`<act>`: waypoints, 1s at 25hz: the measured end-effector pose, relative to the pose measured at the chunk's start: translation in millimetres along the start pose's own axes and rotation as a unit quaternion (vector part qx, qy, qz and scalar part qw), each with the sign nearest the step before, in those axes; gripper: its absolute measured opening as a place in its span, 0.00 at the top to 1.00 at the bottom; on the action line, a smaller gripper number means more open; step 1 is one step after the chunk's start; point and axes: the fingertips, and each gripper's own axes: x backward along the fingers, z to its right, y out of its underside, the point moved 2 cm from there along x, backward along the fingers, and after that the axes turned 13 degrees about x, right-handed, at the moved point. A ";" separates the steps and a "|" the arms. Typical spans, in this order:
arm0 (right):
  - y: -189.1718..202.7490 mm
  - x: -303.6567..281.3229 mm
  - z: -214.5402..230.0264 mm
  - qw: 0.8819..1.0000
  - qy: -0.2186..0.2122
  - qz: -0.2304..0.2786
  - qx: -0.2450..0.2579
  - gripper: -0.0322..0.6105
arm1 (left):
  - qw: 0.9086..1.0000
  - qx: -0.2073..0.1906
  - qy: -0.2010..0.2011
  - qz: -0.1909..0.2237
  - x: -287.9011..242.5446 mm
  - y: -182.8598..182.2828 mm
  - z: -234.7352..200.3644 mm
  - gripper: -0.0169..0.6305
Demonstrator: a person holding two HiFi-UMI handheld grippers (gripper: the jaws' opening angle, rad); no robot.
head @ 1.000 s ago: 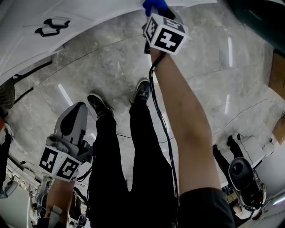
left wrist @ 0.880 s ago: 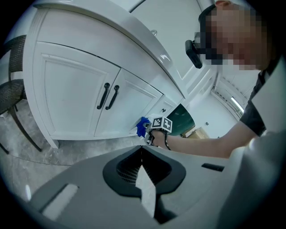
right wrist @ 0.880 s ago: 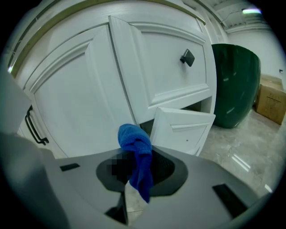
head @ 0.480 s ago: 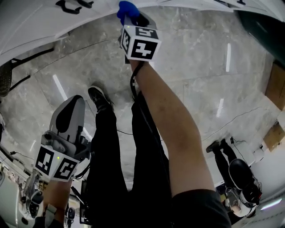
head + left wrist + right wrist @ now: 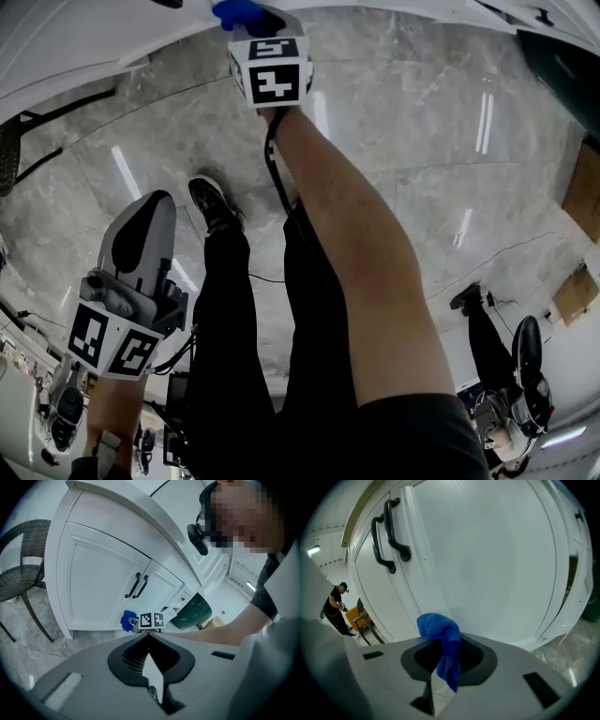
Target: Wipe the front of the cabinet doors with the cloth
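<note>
Low at the white cabinet door [image 5: 487,564], the right gripper [image 5: 439,644] was clamped on the blue cloth [image 5: 436,624] — only a small wad stuck out, so bare jaw tips could scrape the paint, or the cloth could slip free. Left gripper [image 5: 149,641] hung aside — jaws together, empty.

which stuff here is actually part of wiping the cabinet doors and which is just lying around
For the job:
- blue cloth, clamped in the right gripper
- white cabinet doors

Just about:
- left gripper, shut on nothing
- dark wicker chair
- dark green object
</note>
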 end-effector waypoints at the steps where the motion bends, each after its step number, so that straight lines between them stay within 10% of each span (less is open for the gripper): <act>1: 1.7 1.8 9.0 1.000 0.008 0.008 0.003 0.84 | 1.000 0.002 -0.002 -0.001 -2.2 3.5 -1.7 0.97; 15: 25.8 67.9 185.5 0.987 0.143 0.066 -0.014 0.84 | 0.996 -0.043 0.039 -0.065 -83.8 69.1 51.6 0.97; 25: 42.1 108.3 199.8 0.976 0.180 0.090 -0.079 0.84 | 0.993 -0.057 0.056 -0.092 -92.2 96.3 78.8 0.97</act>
